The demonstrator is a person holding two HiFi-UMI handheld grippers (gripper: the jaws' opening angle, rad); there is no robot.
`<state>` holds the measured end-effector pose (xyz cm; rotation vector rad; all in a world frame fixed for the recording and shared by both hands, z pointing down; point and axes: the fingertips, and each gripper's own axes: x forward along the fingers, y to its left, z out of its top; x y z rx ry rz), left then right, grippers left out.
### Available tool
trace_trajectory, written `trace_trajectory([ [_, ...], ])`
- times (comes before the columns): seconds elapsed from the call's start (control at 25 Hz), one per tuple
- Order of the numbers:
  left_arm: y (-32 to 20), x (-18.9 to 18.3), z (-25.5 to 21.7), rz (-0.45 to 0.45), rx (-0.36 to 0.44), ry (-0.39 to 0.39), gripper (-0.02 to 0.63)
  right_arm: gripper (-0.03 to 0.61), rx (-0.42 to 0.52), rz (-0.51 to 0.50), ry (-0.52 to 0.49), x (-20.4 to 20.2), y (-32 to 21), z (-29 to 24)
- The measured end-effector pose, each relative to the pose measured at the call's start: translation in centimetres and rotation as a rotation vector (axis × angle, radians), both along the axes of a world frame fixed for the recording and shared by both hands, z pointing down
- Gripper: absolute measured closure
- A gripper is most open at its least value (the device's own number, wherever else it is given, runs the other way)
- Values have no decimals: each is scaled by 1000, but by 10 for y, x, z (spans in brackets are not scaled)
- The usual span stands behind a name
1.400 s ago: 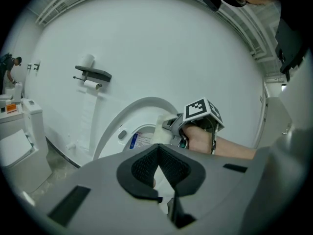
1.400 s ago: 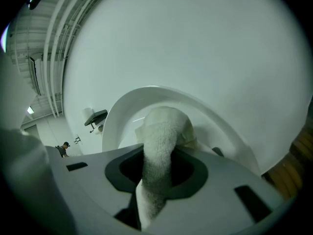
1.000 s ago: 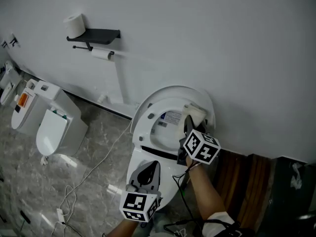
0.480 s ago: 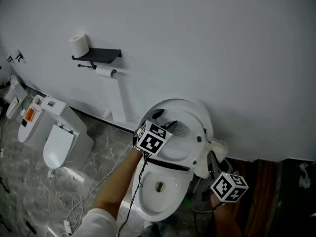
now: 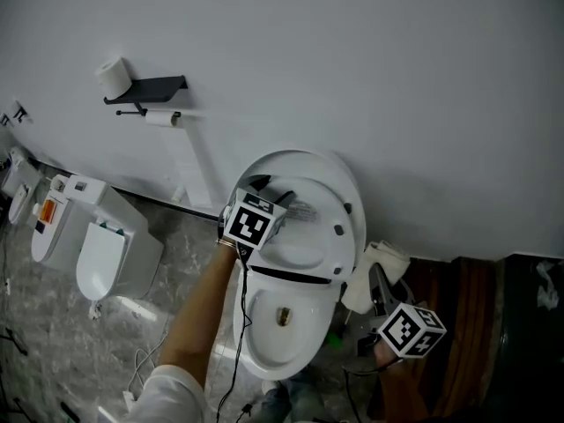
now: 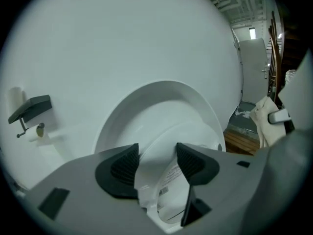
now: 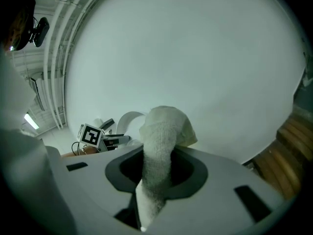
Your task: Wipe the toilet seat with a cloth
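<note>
No words or numbers can be read. The white sticker (image 5: 305, 210) on the lifted part of the toilet (image 5: 257, 346) has print too small to read. The orange label (image 5: 44, 208) on the second toilet (image 5: 97, 254) is blurry. The cubes on the left gripper (image 6: 156, 163) and right gripper (image 7: 156, 168) show only black-and-white squares.

We see a white toilet (image 5: 300, 161), a cream cloth (image 5: 374, 267), black-and-white square patterns on the marker cubes (image 5: 251, 223), a black shelf (image 5: 152, 86), a grey marbled floor (image 5: 62, 342) and brown wooden planks (image 5: 458, 307).
</note>
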<state>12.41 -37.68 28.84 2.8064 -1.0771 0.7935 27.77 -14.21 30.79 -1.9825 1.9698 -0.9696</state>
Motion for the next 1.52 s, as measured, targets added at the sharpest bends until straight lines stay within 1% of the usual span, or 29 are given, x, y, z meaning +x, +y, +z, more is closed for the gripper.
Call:
trace_trajectory([
  [0.16, 38, -21, -6, -3, 11, 6, 348, 489, 26, -31, 3, -18, 9, -16],
  [0.28, 82, -40, -11, 6, -15, 28, 353, 489, 42, -51, 3, -32, 23, -28],
  [0.4, 132, -60, -11, 37, -45, 33, 360, 489, 53, -65, -2, -50, 40, -35],
  [0.6, 230, -100, 17, 90, -103, 17, 365, 489, 24, -116, -32, -102, 80, -23],
  [0.76, 298, -127, 51, 140, -138, -40, 365, 489, -17, -129, -48, -131, 108, -5],
  [0.88, 347, -144, 84, 193, -144, -111, 365, 489, -50, -137, -37, -145, 129, 15],
  [0.96, 378, -159, 111, 227, -169, -159, 365, 489, -66, -146, -24, -155, 141, 32],
  [1.04, 409, -173, 141, 251, -229, -173, 365, 489, -77, -152, 5, -162, 153, 50],
  [1.08, 422, -180, 156, 249, -273, -157, 367, 489, -78, -152, 17, -164, 158, 60],
  [1.16, 440, -193, 190, 216, -349, -108, 400, 489, -80, -149, 17, -165, 164, 87],
  [1.2, 447, -198, 208, 197, -370, -96, 409, 489, -93, -145, 5, -166, 167, 104],
  [1.28, 463, -207, 249, 165, -391, -111, 413, 489, -151, -134, -25, -168, 176, 143],
  [1.36, 475, -213, 293, 128, -429, -126, 413, 489, -201, -121, -62, -169, 186, 182],
  [1.44, 479, -216, 333, 69, -485, -100, 417, 489, -236, -114, -83, -169, 197, 214],
  [1.52, 481, -219, 368, 11, -525, -68, 433, 489, -268, -117, -84, -170, 208, 241],
])
